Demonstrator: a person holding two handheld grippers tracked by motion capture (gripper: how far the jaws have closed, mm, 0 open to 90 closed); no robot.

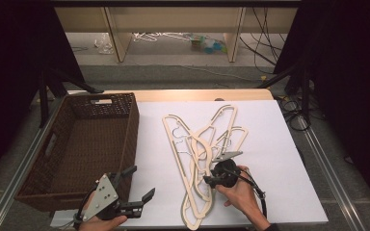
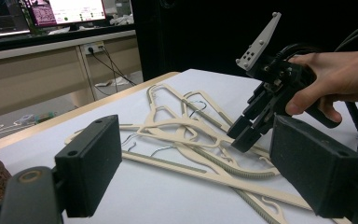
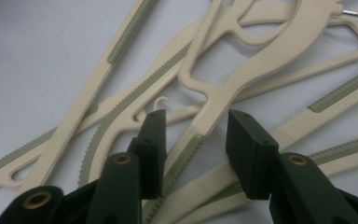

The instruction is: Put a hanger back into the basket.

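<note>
A person is sitting at a table covered with a white sheet [image 1: 279, 159], working a hand-held gripper in each hand. A tangle of cream plastic clothes hangers [image 1: 200, 154] is lying across the middle of the sheet, their thin wire hooks poking out between the arms. To the left of the pile, a dark brown wicker basket [image 1: 84, 144] is sitting with its long side right against the sheet's edge.

The right gripper [image 1: 217, 177] is reaching down onto the near part of the pile. Its jaws are standing apart, straddling one hanger arm [image 3: 205, 126] with a ribbed grey-green strip, which is running up between them; I cannot tell whether either pad is touching it. The right hand [image 1: 241, 192] is wrapped around the gripper's body, its cable trailing back toward the person.

The left gripper [image 1: 137, 190] is hovering near the table's front edge, just beside the basket's near corner, jaws spread wide and holding nothing, well apart from the hangers.
</note>
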